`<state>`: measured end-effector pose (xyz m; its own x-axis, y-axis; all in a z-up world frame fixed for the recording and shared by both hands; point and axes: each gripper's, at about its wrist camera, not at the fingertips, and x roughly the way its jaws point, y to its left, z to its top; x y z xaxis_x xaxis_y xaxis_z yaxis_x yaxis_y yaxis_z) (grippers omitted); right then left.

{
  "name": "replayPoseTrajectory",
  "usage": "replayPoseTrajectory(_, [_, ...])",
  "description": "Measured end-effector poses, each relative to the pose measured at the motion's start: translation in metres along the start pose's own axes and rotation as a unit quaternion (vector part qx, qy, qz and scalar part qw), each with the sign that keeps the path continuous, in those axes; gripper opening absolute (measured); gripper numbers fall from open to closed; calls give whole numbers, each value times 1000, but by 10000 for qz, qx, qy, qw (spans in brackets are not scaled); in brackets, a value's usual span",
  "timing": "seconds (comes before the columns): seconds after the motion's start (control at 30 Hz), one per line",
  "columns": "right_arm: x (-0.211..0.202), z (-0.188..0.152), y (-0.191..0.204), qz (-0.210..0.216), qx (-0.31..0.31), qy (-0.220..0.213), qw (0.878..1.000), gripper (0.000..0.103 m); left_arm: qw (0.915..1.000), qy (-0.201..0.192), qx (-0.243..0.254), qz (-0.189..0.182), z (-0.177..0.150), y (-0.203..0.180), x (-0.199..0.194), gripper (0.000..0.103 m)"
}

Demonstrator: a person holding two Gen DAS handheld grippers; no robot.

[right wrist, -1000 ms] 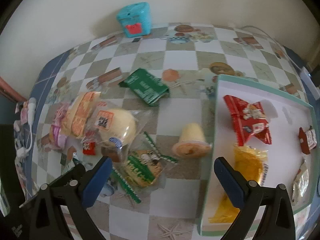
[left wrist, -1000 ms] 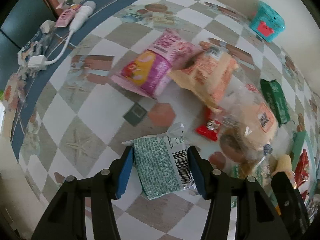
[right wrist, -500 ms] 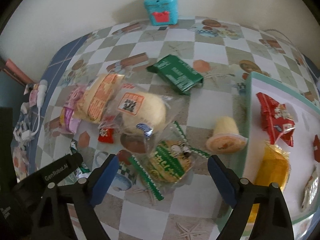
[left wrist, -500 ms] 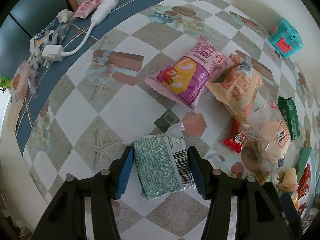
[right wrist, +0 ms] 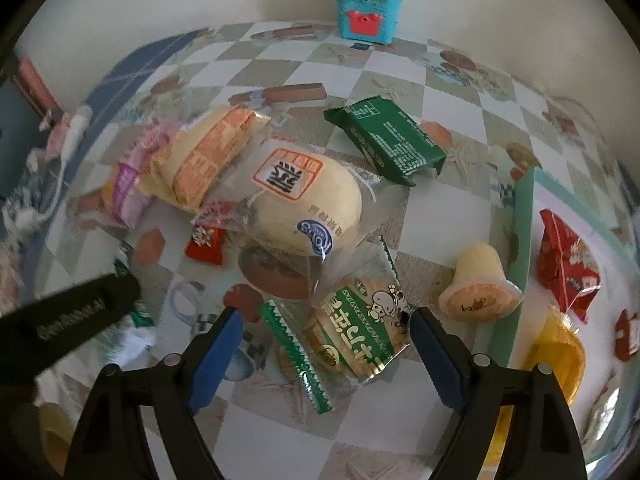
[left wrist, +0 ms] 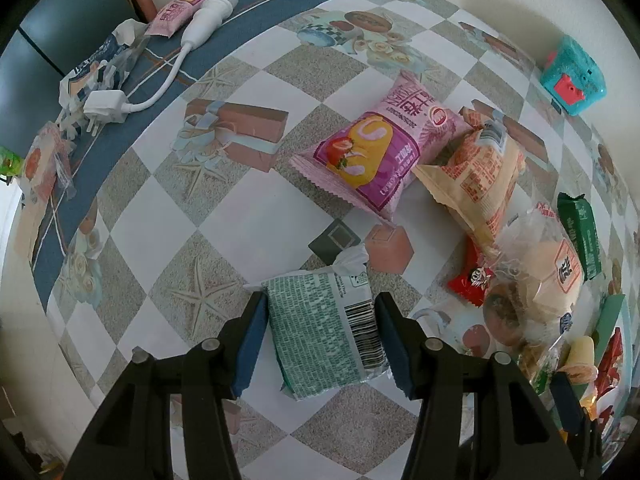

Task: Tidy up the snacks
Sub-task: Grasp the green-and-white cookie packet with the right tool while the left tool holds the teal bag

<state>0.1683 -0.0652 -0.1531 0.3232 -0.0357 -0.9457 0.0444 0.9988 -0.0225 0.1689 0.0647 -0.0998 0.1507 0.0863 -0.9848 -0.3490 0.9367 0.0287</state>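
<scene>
My left gripper (left wrist: pixel 320 332) is shut on a teal-and-white snack packet (left wrist: pixel 324 332) and holds it above the checked tablecloth. My right gripper (right wrist: pixel 322 344) is open, its jaws on either side of a green-and-clear biscuit packet (right wrist: pixel 356 332) that lies on the table. A bun in clear wrap (right wrist: pixel 304 204), an orange-printed packet (right wrist: pixel 204 160), a pink cake packet (left wrist: pixel 380 156), a small red sweet (right wrist: pixel 206 242), a dark green packet (right wrist: pixel 386 140) and a jelly cup (right wrist: pixel 478 290) lie around. The green-rimmed white tray (right wrist: pixel 520 240) at the right holds a red packet (right wrist: pixel 566 264) and a yellow one (right wrist: pixel 558 356).
A turquoise box (right wrist: pixel 368 8) stands at the back against the wall. A white charger with cable (left wrist: pixel 160 80) and loose wrappers (left wrist: pixel 92 72) lie on the blue border at the left. The left gripper's black body (right wrist: pixel 60 320) shows low at the left of the right wrist view.
My left gripper has lifted and drawn back with the teal packet still in it. My right gripper has moved left and down over the green-and-clear biscuit packet, away from the tray.
</scene>
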Motion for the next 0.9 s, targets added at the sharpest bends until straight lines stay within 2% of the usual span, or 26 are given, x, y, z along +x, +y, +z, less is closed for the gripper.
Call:
replayPoseTrajectory(0.07, [0, 0, 4, -30, -111, 34, 9999, 87, 10000, 3, 5, 10, 0, -1, 2, 57])
replayPoseTrajectory(0.17, [-4, 1, 5, 234, -58, 51, 9997, 87, 10000, 6, 2, 7, 0, -1, 2, 57])
replayPoseTrajectory(0.33, [-4, -1, 10, 346, -150, 77, 9993, 87, 10000, 11, -19, -8, 0, -2, 1, 57])
replayPoseTrajectory(0.5, [-10, 1, 3, 884, 86, 62, 9960, 86, 10000, 16, -37, -49, 0, 0, 2, 57])
replayPoseTrajectory(0.77, [2, 5, -28, 963, 588, 190, 9934, 86, 9999, 28, -70, -90, 0, 6, 3, 57])
replayPoseTrajectory(0.9, [4, 2, -18, 876, 428, 181, 9951, 85, 9999, 33, -63, -83, 0, 7, 4, 57])
